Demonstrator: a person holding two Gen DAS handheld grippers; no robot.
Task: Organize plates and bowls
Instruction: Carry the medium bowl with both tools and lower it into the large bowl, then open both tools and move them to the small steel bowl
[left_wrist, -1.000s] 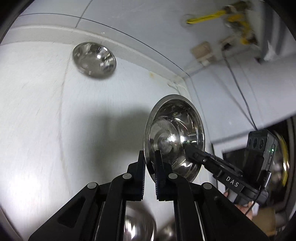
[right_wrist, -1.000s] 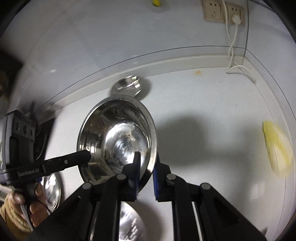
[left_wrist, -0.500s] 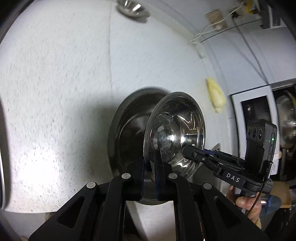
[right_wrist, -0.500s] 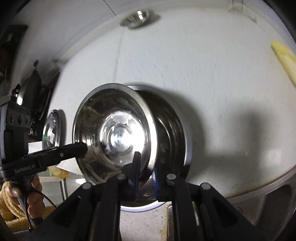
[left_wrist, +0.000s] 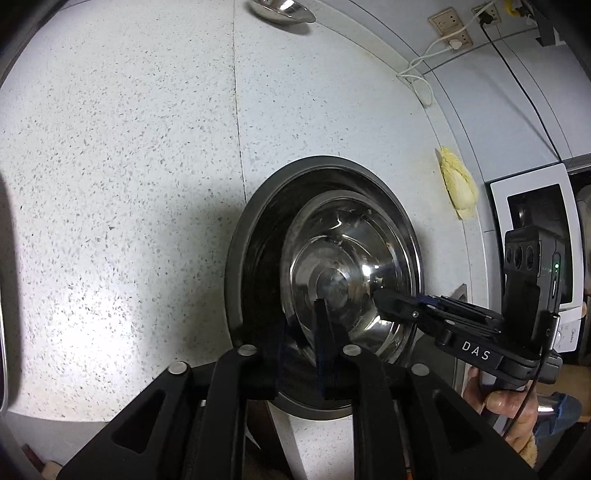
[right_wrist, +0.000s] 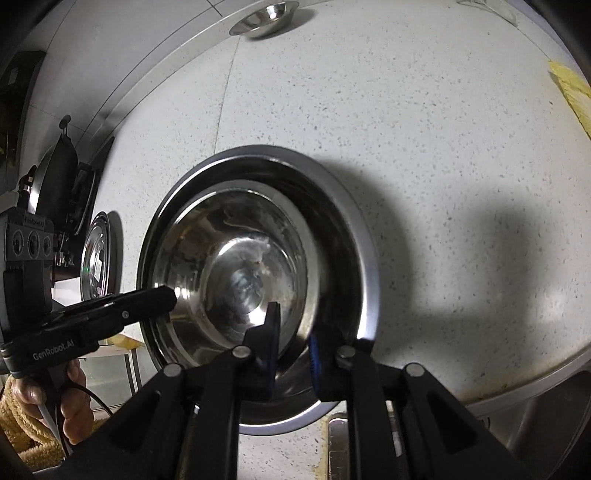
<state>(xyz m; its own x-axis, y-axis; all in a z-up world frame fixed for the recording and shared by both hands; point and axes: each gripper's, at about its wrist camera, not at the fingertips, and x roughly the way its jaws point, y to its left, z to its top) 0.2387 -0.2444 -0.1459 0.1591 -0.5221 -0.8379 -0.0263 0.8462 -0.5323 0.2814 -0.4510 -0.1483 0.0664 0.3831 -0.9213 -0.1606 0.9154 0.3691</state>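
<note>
A shiny steel bowl sits nested inside a larger steel bowl on the speckled white counter. The pair also shows in the right wrist view, small bowl inside large bowl. My left gripper has its jaws parted astride the small bowl's near rim. My right gripper also has its jaws parted astride that rim on the opposite side. Each gripper shows in the other's view.
A small steel dish lies at the counter's far edge by the wall. A yellow cloth lies to the right near a white appliance. A steel plate and a black pan stand at the left. The counter's front edge is just below the bowls.
Both grippers have lowered the small bowl into the large bowl on the counter. Their jaws, tight on its rim before, now stand parted.
</note>
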